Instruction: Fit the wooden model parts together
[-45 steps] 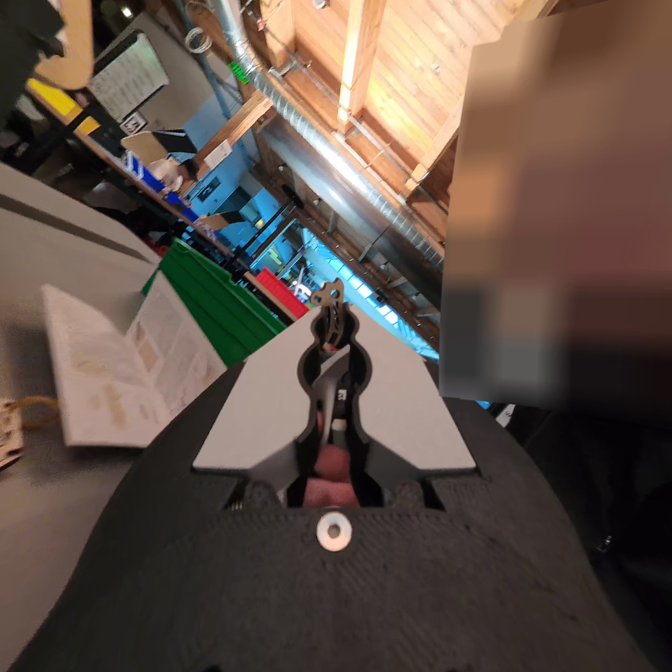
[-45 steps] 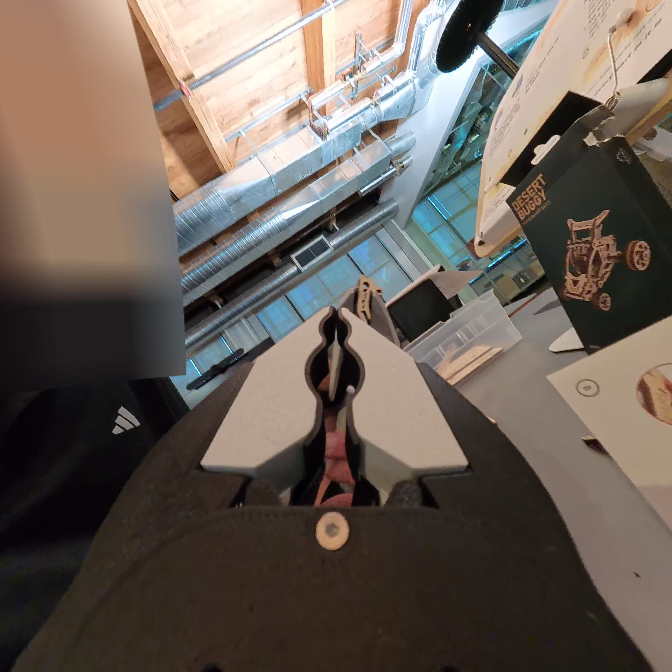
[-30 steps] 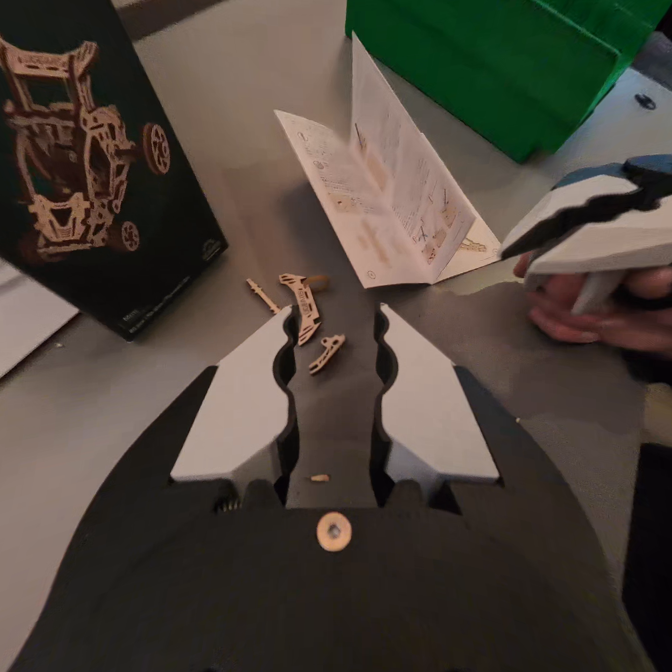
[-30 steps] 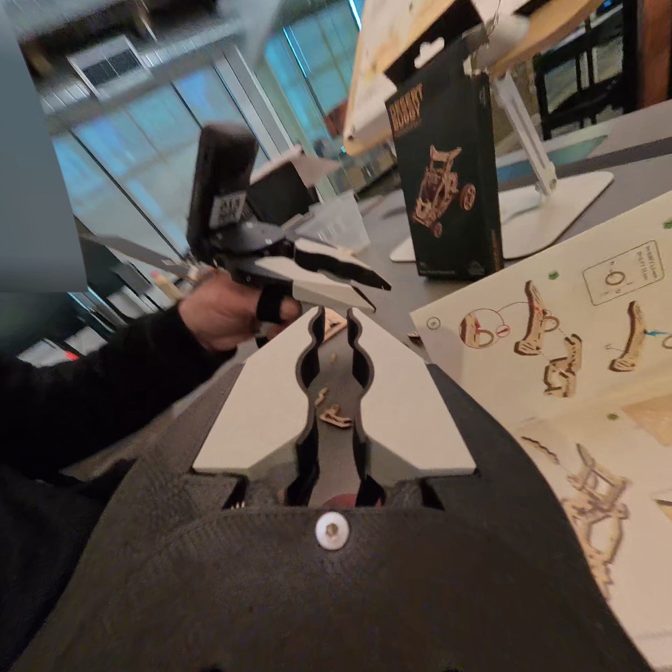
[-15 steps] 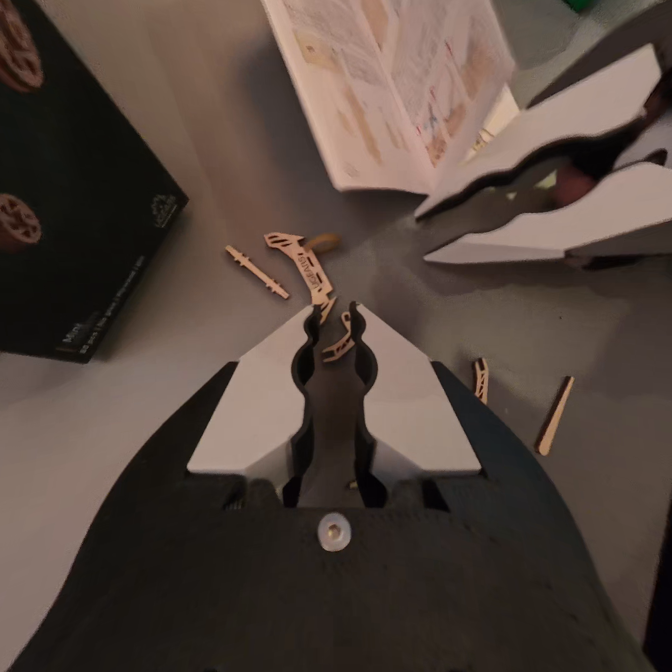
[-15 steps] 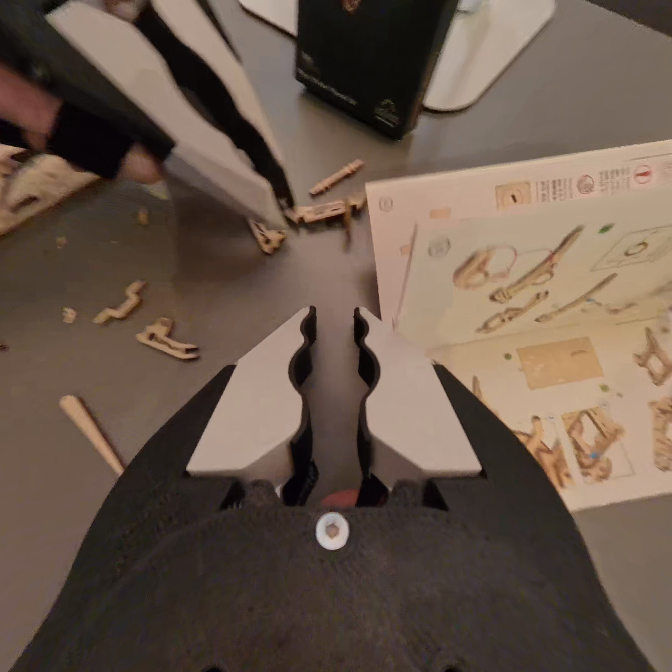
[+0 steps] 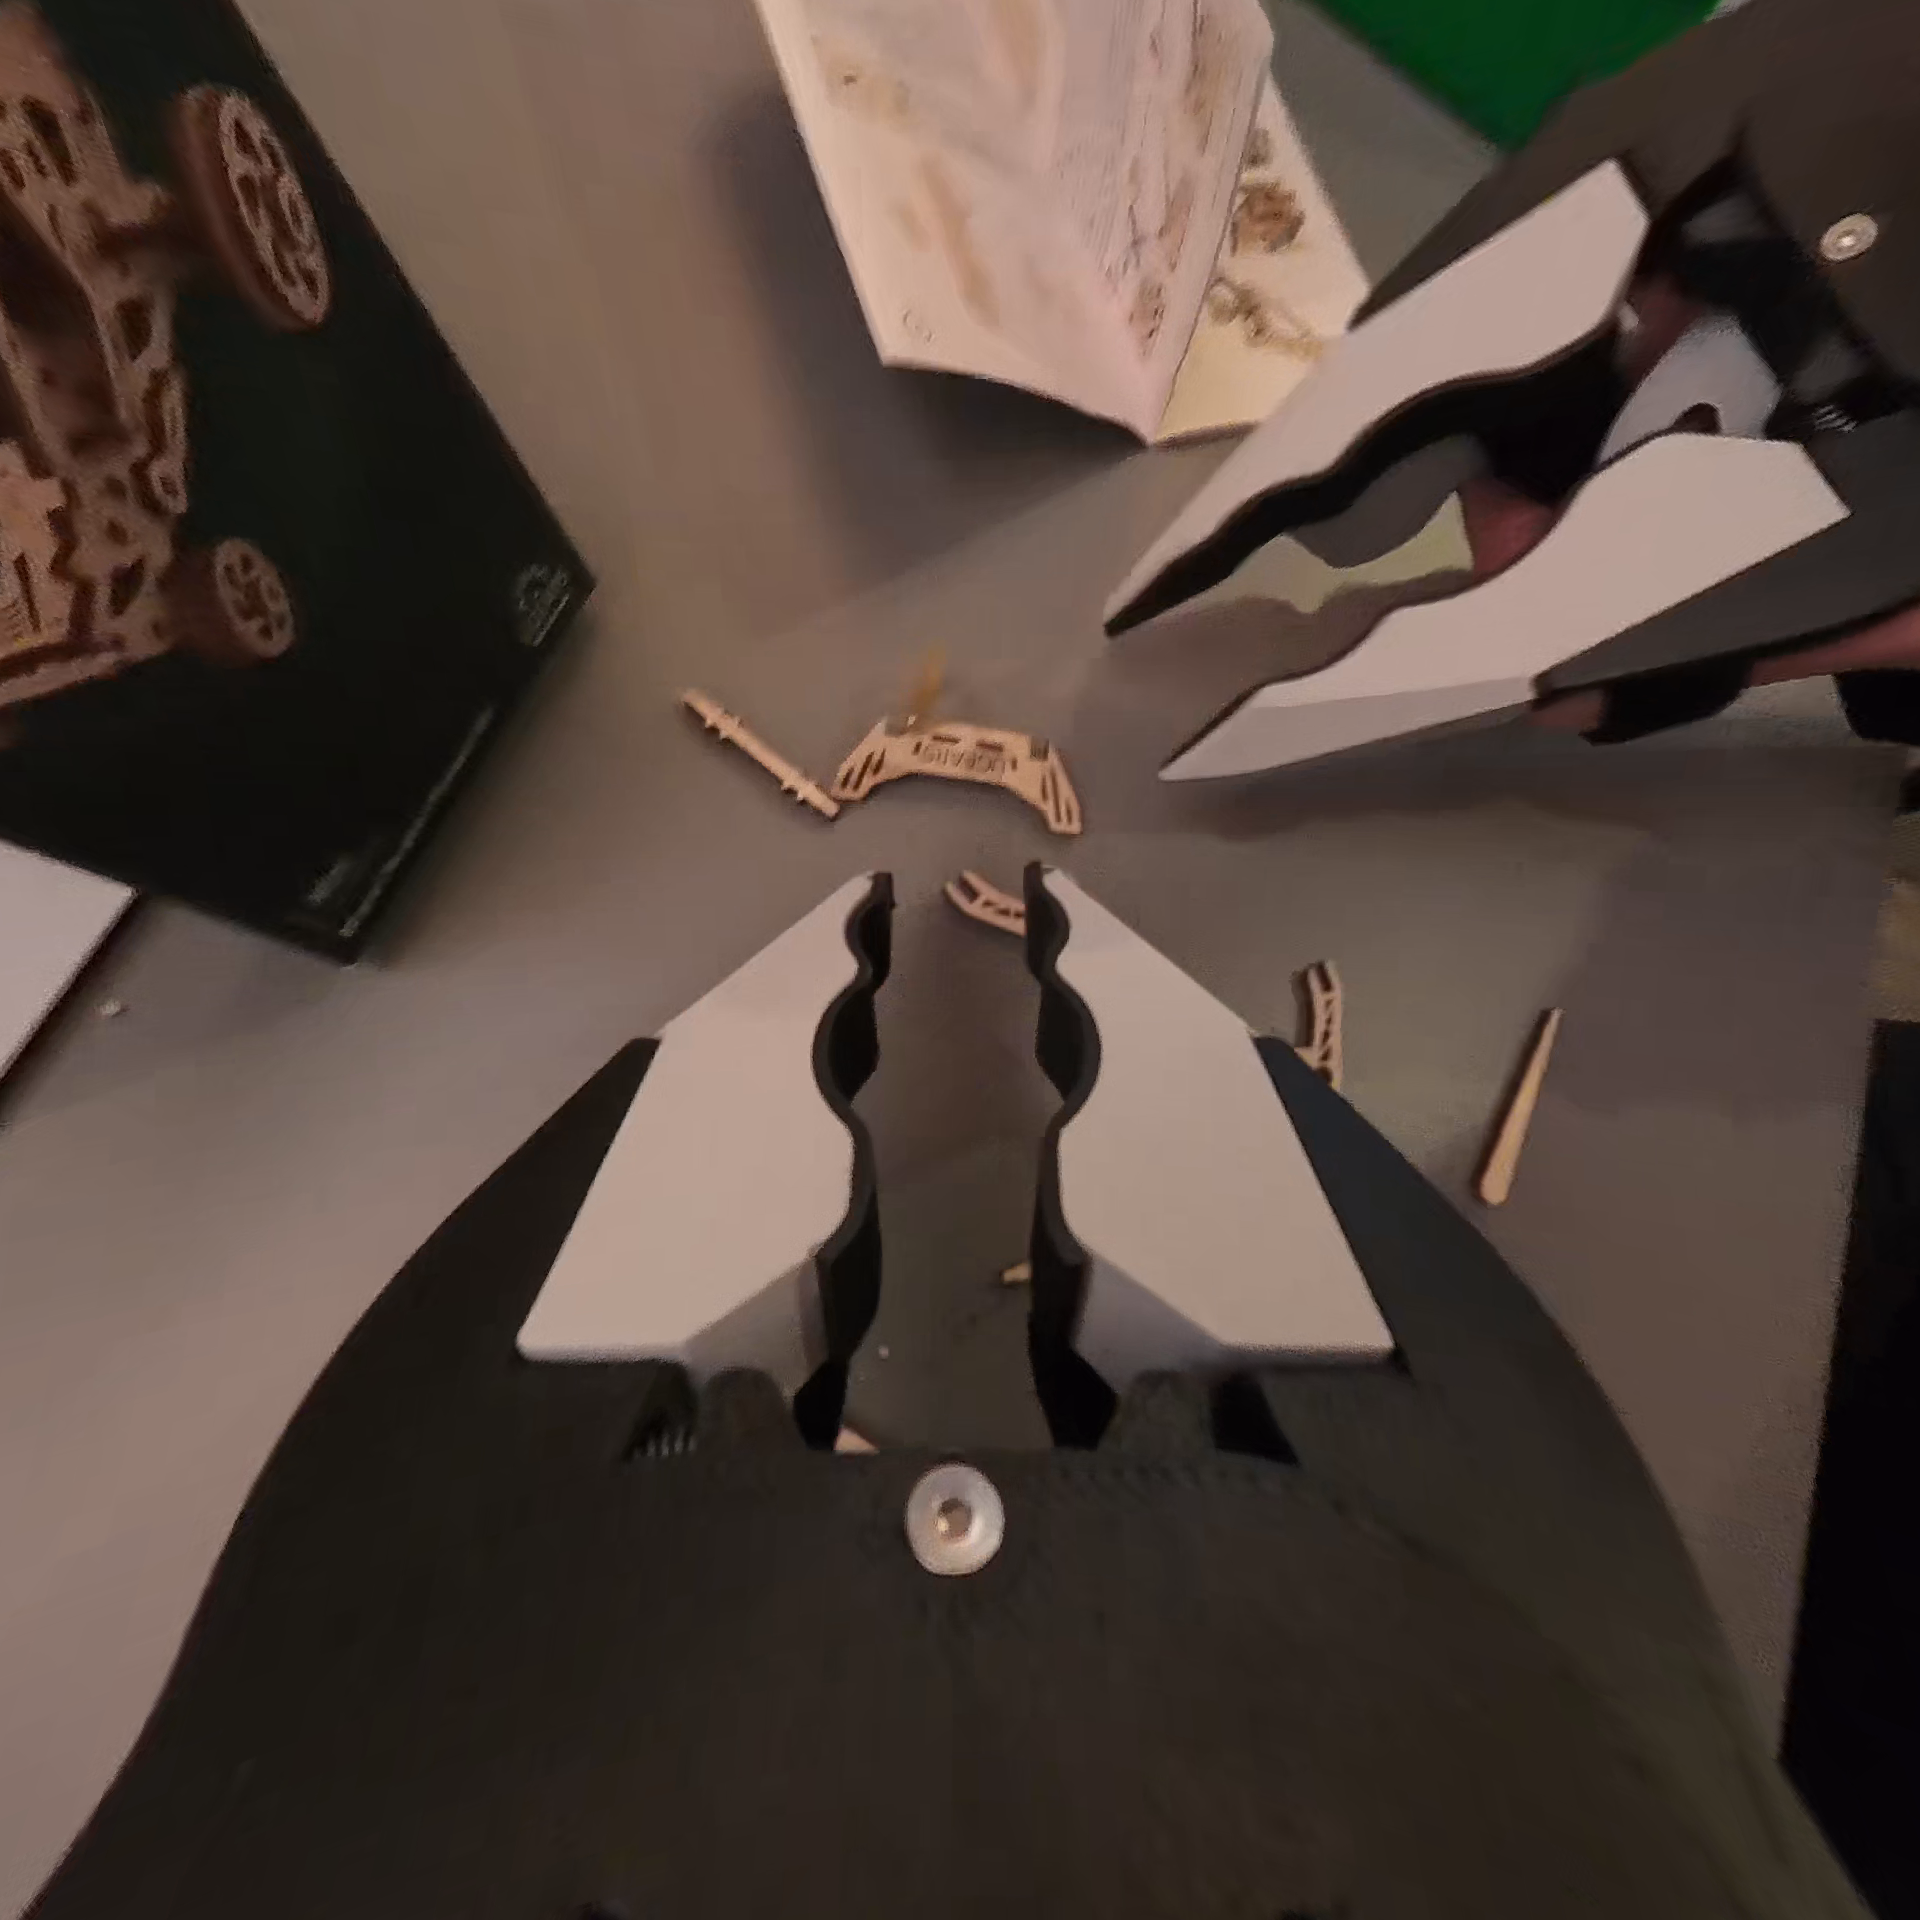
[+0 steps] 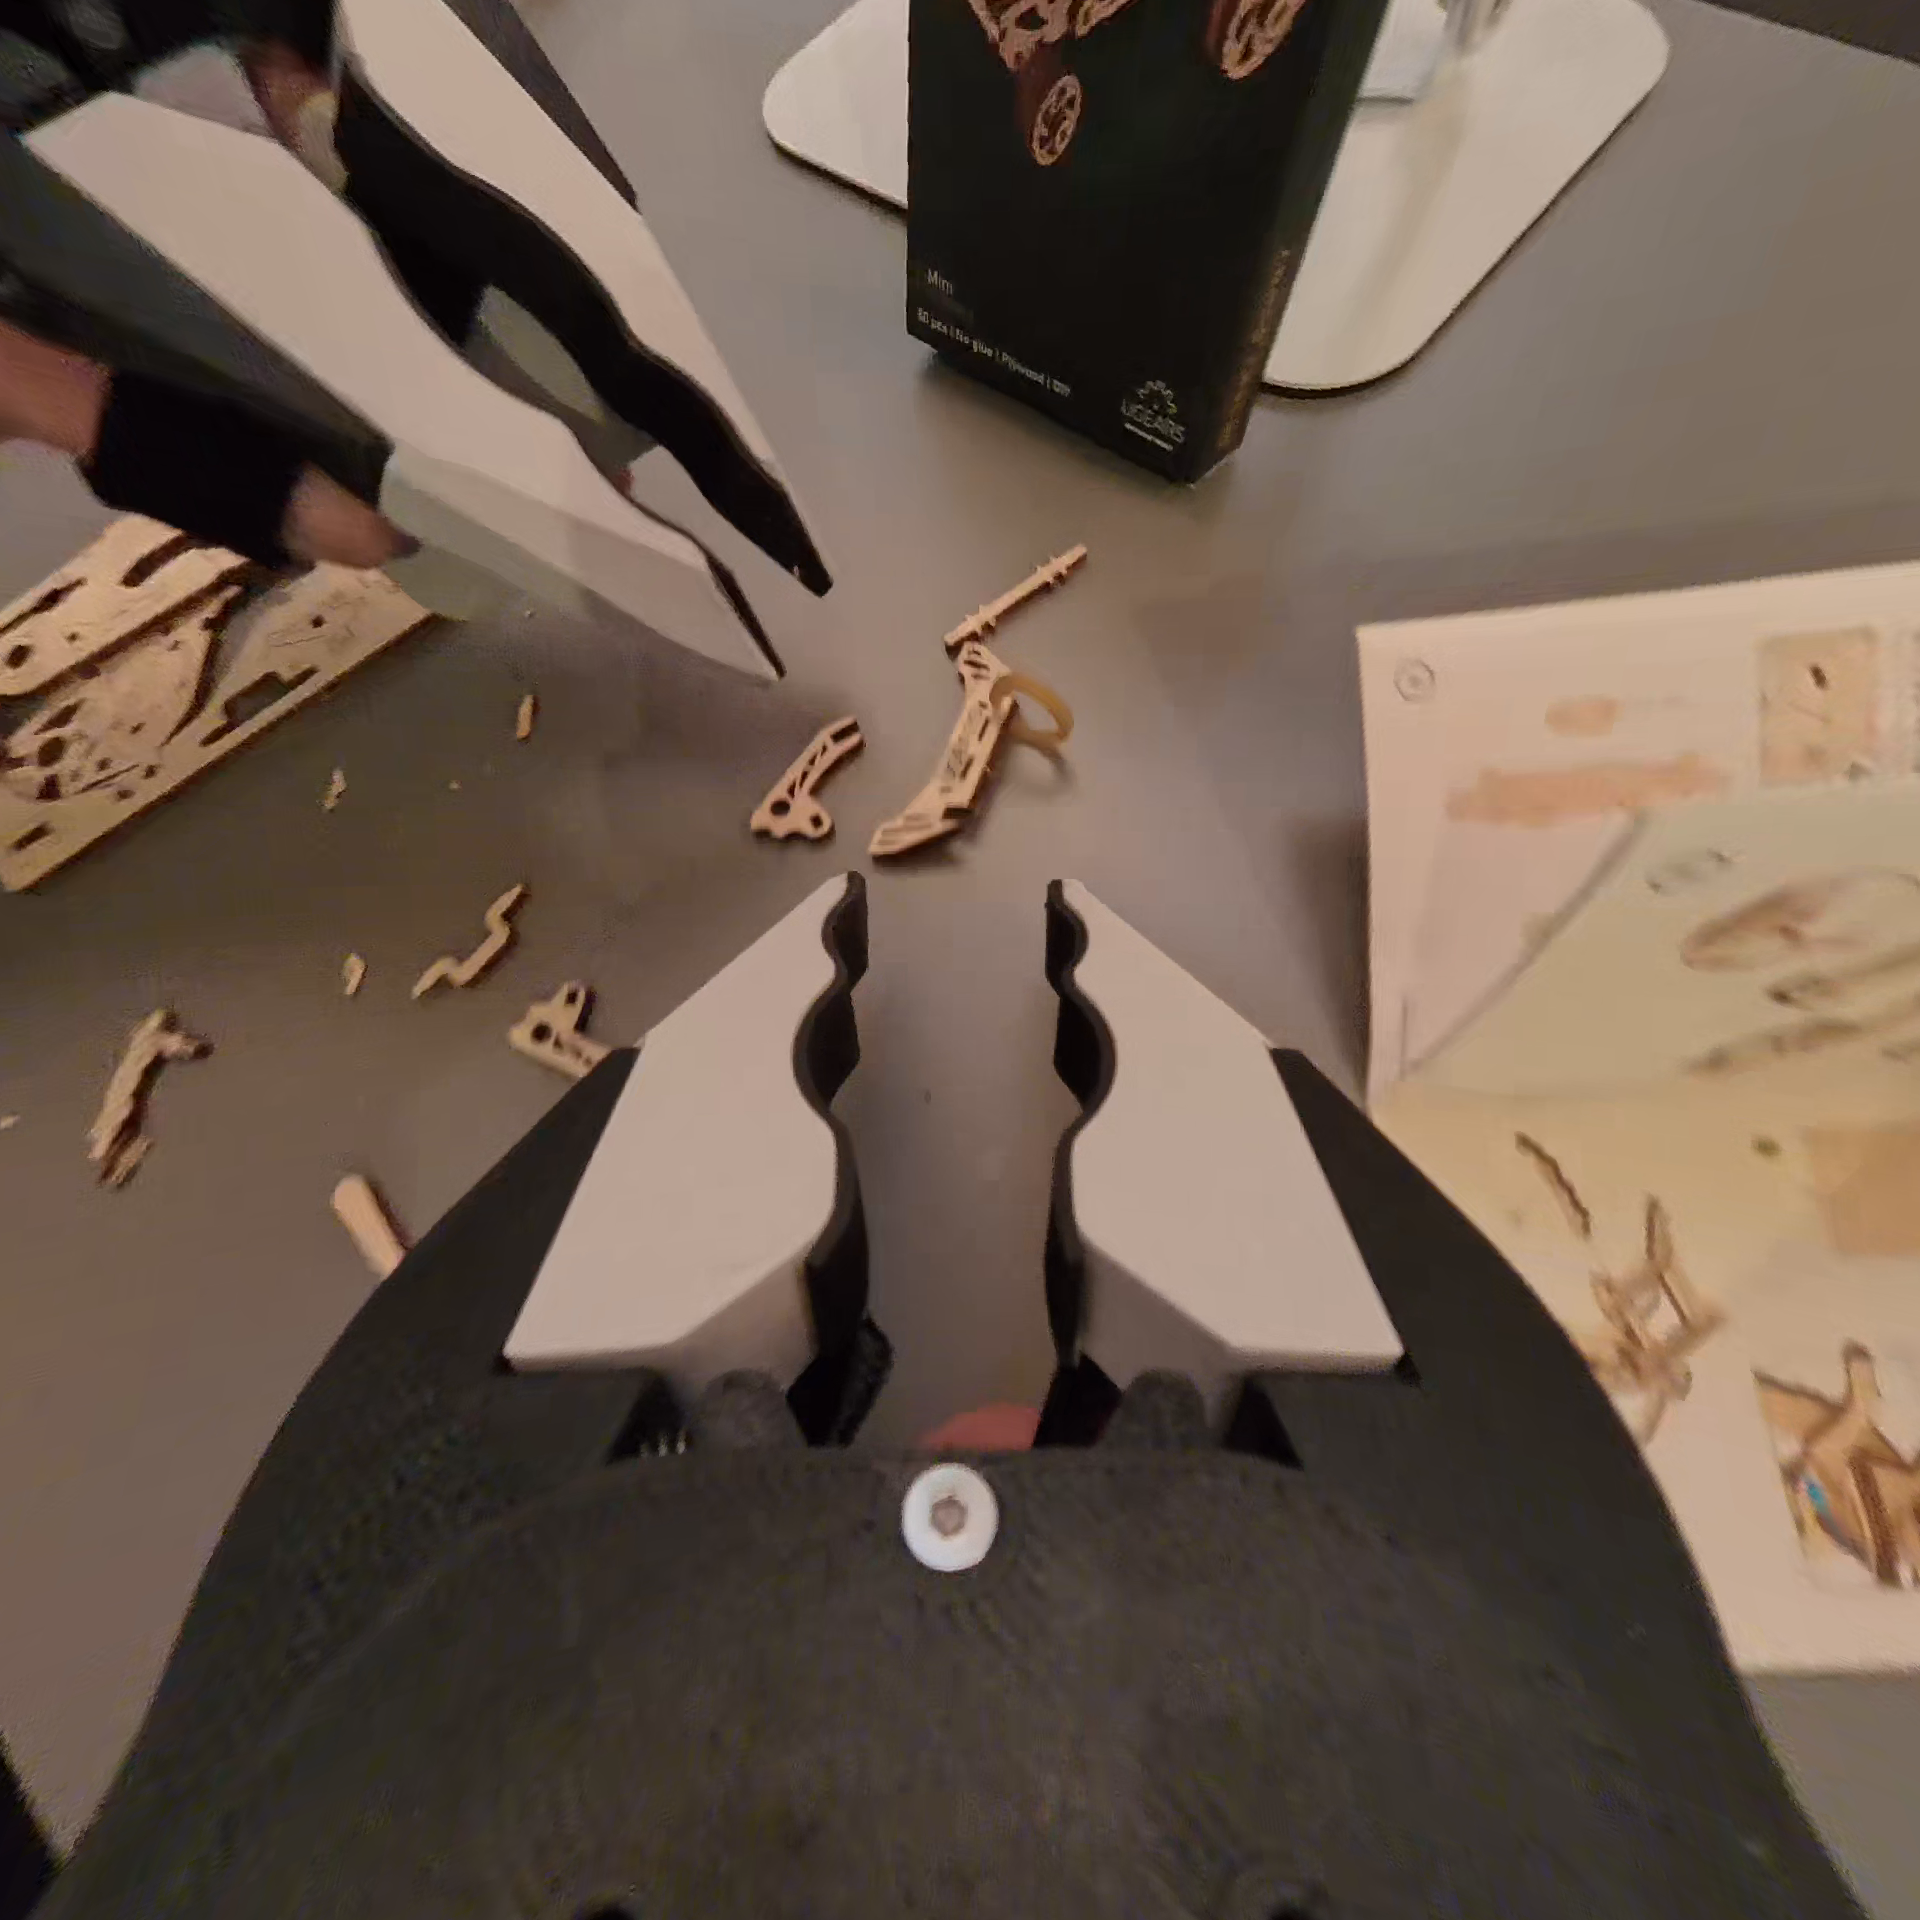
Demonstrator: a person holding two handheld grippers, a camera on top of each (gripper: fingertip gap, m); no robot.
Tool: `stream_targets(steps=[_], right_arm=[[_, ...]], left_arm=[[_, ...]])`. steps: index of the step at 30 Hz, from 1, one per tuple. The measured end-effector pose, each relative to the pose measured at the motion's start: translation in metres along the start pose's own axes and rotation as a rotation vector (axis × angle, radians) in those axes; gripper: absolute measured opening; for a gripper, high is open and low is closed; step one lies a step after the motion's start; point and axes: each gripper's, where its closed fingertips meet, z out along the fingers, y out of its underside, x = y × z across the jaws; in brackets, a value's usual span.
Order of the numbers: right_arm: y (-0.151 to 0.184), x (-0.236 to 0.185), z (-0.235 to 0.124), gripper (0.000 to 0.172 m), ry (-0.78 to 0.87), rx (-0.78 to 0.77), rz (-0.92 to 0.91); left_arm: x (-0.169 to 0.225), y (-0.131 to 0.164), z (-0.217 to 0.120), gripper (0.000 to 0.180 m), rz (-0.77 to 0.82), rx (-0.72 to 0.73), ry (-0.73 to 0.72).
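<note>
Small wooden model parts lie loose on the grey table. In the left wrist view a wide curved part (image 7: 961, 771), a thin notched pin (image 7: 758, 753) and a small curved strut (image 7: 987, 902) lie just past my fingertips. My left gripper (image 7: 956, 891) is open and empty; the small strut lies on the table at its right fingertip. My right gripper (image 8: 951, 894) is open and empty; the curved part (image 8: 951, 764) and a small strut (image 8: 802, 787) lie just beyond it. Each gripper also shows in the other's view: the right (image 7: 1174, 686), the left (image 8: 800, 623).
A black model box (image 7: 239, 499) stands at the left, also in the right wrist view (image 8: 1122, 229). An open instruction booklet (image 7: 1049, 177) and instruction sheet (image 8: 1642, 1039) lie nearby. A wooden parts sheet (image 8: 156, 675), scattered offcuts (image 8: 473, 951), a wooden stick (image 7: 1517, 1107) and a white stand base (image 8: 1455, 187) lie around. Left tips to right tips: about 6 centimeters.
Both grippers swung down from facing the ceiling to facing the table. Both were shut on small parts at first; they are now open and empty over the loose parts.
</note>
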Motion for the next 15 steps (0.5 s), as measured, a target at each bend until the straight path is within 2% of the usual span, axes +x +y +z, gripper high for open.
stream_targets(steps=[1,4,6,8,15], right_arm=[[-0.002,0.0,0.009,0.032,0.015,-0.017,-0.014],[-0.007,-0.005,0.029,0.032,0.008,-0.045,-0.01],[-0.006,0.0,0.036,0.026,0.048,-0.075,-0.034],[-0.008,0.0,0.038,0.011,0.04,-0.069,-0.03],[-0.007,0.0,0.029,0.009,-0.012,-0.035,-0.039]], left_arm=[[-0.001,0.003,-0.001,0.024,0.006,-0.008,-0.015],[-0.002,0.014,-0.005,0.03,-0.008,-0.016,-0.055],[0.003,0.016,-0.005,0.035,-0.026,0.003,-0.048],[0.008,0.022,-0.001,0.039,0.006,-0.026,-0.057],[0.017,0.02,0.005,0.051,0.105,-0.001,-0.047]])
